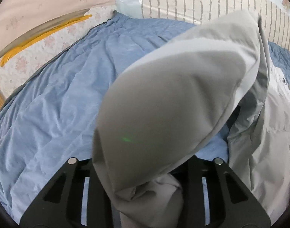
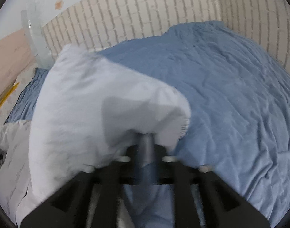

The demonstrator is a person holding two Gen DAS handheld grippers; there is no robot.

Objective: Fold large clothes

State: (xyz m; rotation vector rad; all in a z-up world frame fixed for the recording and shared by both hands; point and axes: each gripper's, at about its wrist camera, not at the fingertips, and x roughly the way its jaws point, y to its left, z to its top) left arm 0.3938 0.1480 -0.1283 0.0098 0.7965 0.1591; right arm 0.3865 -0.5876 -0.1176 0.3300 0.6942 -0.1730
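A large pale grey-white padded garment (image 1: 175, 98) hangs lifted in front of the left wrist camera, above a bed with a blue cover (image 1: 55, 98). My left gripper (image 1: 146, 186) is shut on a bunched part of this garment, which hides the fingertips. In the right wrist view the same garment (image 2: 88, 102) billows up at the left, blurred by motion. My right gripper (image 2: 146, 148) is shut on its edge. The rest of the garment (image 2: 13, 152) trails down to the bed at the left.
The blue cover (image 2: 230, 95) spreads over the bed to the right. A white brick-pattern wall (image 2: 145, 13) runs along the far side. A floral mattress edge with yellow tape (image 1: 42, 38) lies at the left.
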